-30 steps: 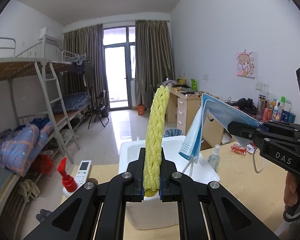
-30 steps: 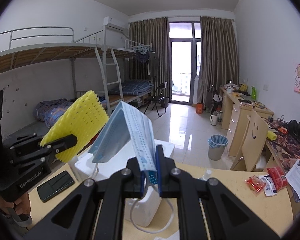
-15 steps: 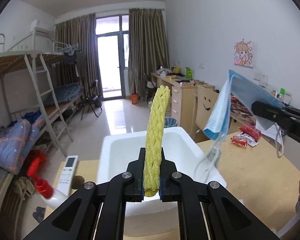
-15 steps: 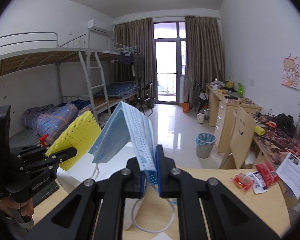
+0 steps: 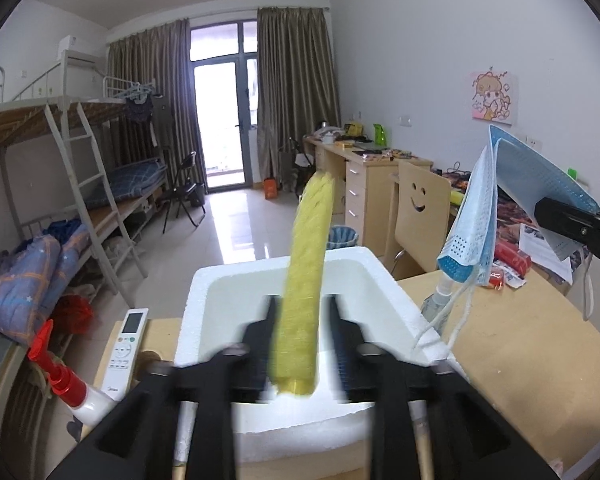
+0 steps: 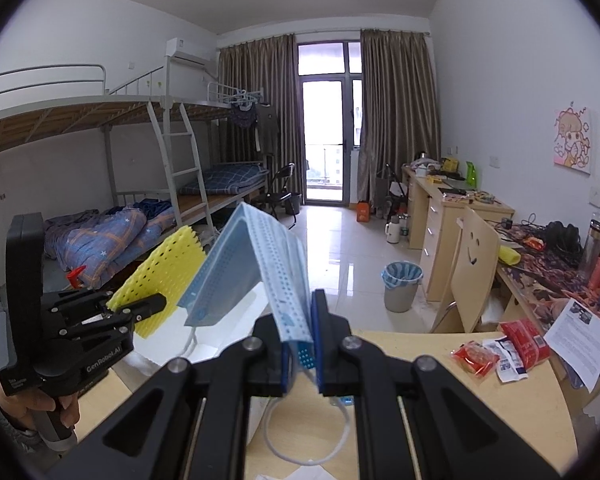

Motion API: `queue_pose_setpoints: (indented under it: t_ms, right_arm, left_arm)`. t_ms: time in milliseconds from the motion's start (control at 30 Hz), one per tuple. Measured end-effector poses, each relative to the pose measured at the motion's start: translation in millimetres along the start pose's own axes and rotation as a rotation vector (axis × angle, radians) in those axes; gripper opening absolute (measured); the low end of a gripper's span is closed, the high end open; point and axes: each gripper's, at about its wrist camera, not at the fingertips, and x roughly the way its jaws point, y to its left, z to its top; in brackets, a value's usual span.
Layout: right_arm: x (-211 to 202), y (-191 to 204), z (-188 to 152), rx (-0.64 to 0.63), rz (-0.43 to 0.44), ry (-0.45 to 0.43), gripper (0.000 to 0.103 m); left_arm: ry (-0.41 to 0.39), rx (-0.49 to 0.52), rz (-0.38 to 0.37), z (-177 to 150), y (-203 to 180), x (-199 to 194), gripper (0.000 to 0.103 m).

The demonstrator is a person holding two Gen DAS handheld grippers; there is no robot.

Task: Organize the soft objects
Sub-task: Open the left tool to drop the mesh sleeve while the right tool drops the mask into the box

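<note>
A yellow foam net (image 5: 306,280) stands between the spread, blurred fingers of my left gripper (image 5: 300,344), above the white foam box (image 5: 204,304); the fingers no longer touch it. It also shows in the right wrist view (image 6: 162,280), at the left gripper (image 6: 148,306). My right gripper (image 6: 300,344) is slightly parted with a blue face mask (image 6: 260,268) still between its pads, the ear loops hanging. The mask also shows in the left wrist view (image 5: 480,216), right of the box.
A white remote (image 5: 126,344) and a red-capped spray bottle (image 5: 66,380) lie left of the box on the wooden table (image 5: 520,360). A small clear bottle (image 5: 440,300) stands behind the box. Red snack packets (image 6: 500,348) and paper lie at the right.
My left gripper's fingers have sprung apart, letting go of the yellow foam net over the box. My right gripper's jaws have parted a little around the mask.
</note>
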Motion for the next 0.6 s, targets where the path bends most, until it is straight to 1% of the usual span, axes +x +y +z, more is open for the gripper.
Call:
queue_pose_setpoints:
  t_ms: [33,67,133,200,267,333,367,433,600]
  right_arm:
    - [0,0,0,-0.001,0.001,0.0,0.012]
    - [0,1,-1,-0.005,0.003,0.001,0.012]
    - [1,2,0,-0.007,0.003,0.003,0.012]
    - [2,3,-1,-0.009,0.005,0.005,0.012]
    - [3,4,-1,-0.012,0.006,0.006,0.012]
    - [4,4,-1,-0.01,0.007,0.006,0.012]
    - [5,5,0,-0.01,0.01,0.005,0.012]
    - [5,6,1,-0.005,0.017,0.003,0.012]
    - [11,14,4,-0.007,0.048,0.012,0.012]
  left_arm:
    - [0.006,-0.001,0.001,0,1,0,0.072]
    - [0.005,-0.003,0.002,-1,2,0,0.086]
    - [-0.016,-0.01,0.025,-1,4,-3,0.087]
    - [-0.043,-0.008,0.037,-1,3,-9,0.091]
    - [-0.046,-0.017,0.037,0,5,-12,0.098]
    - [-0.057,-0.022,0.043,1,7,-16,0.102]
    - [-0.071,-0.029,0.062,2,9,-19,0.102]
    - [-0.096,-0.032,0.07,2,11,-26,0.102]
    - [-0.115,-0.03,0.091,5,14,-41,0.102]
